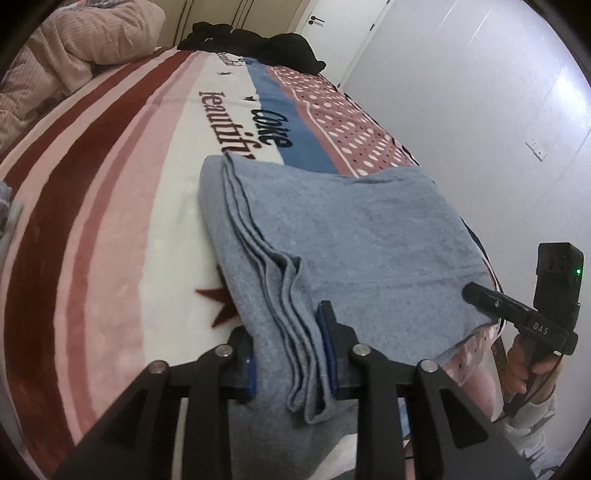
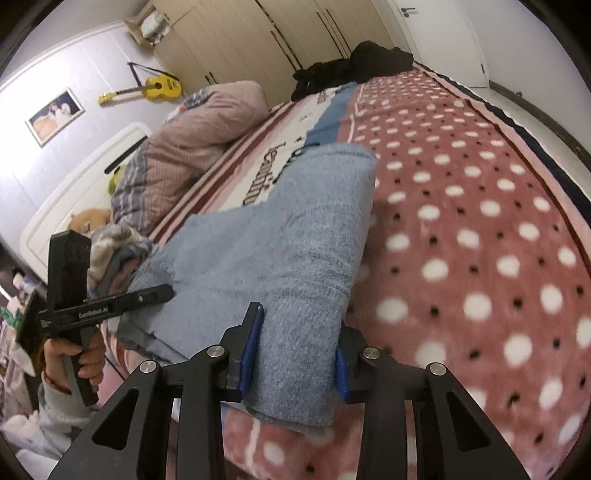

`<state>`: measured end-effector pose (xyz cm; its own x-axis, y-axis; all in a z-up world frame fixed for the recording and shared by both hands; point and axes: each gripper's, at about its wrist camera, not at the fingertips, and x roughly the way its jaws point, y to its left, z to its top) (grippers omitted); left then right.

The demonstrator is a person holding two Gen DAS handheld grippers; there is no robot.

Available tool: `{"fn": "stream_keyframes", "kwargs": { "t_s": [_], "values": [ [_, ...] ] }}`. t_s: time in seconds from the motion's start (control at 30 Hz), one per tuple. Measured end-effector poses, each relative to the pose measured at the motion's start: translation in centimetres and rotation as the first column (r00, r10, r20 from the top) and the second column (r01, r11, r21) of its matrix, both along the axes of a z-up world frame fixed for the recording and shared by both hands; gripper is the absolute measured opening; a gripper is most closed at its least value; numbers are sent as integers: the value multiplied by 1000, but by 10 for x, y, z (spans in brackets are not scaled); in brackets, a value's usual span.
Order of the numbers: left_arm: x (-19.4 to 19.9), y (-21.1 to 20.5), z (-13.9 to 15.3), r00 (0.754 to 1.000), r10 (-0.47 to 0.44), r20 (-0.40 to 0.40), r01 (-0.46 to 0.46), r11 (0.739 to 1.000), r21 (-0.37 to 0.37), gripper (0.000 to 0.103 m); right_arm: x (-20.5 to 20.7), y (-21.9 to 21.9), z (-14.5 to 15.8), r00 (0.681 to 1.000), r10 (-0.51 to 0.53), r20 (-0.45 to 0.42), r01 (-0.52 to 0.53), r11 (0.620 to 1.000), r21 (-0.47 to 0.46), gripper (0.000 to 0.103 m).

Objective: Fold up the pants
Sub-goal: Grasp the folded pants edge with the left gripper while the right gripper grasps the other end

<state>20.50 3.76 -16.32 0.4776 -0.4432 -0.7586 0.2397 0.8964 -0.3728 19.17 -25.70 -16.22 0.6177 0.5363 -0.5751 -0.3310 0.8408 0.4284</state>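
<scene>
Blue-grey pants (image 1: 332, 236), folded into a thick stack w/ several layered edges showing, lie on the bed near its front edge, over the blanket (image 1: 110, 206).

Left hand-held gripper (image 1: 290, 347): blue-padded fingers sit either side of the stack's layered edge, fabric bunched between them; they look clamped on the pants. Folded layers run straight ahead from its fingers; the flat top of the stack spreads to its right.

Right hand-held gripper (image 2: 293, 354): fingers straddle a rolled/folded end of the pants (image 2: 280, 236), cloth filling the gap and touching both pads; gripping the pants. Stack extends ahead and to its left; polka-dot part of the blanket (image 2: 480, 229) lies to its right.

Each cam sees the other tool: right one at far right in left wrist view, its tip resting on the pants' edge, held by a hand (image 1: 524, 365); left one at far left in right wrist view, tip on the fabric, hand (image 2: 79, 354) around the handle.

Further out: pink quilt (image 2: 192, 147) ahead-left of the right hand-held gripper, black clothes (image 2: 354, 62) at the bed's far end, yellow guitar (image 2: 155, 86) on the wall, wardrobe doors (image 2: 258, 33) behind.
</scene>
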Motion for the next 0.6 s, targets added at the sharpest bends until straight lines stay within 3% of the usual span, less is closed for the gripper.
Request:
{"fn": "stream_keyframes", "kwargs": {
  "t_s": [0.1, 0.17, 0.23, 0.3, 0.5, 0.6],
  "values": [
    [5, 5, 2, 1000, -3, 5, 3, 1000, -26, 47, 4, -4, -2, 1000, -2, -24, 2, 1000, -7, 36],
    [10, 11, 4, 1000, -17, 21, 19, 996, -82, 64, 11, -10, 0, 998, 1, -57, 0, 1000, 19, 40],
    [25, 22, 2, 1000, -15, -5, 14, 985, -171, 68, 19, -15, 4, 998, 3, -66, -3, 1000, 11, 42],
    [40, 29, -6, 999, -23, -47, 11, 974, -225, 69, 28, -16, 6, 997, 12, -75, -13, 1000, -9, 54],
    [62, 30, -30, 991, -50, -125, 14, 963, -270, 69, 60, -23, -4, 987, 44, -155, -38, 998, 41, 56],
    [63, 20, -33, 992, -58, -115, 28, 968, -250, 69, 67, -17, -15, 978, 97, -186, -83, 993, 82, 56]
  ]
}}
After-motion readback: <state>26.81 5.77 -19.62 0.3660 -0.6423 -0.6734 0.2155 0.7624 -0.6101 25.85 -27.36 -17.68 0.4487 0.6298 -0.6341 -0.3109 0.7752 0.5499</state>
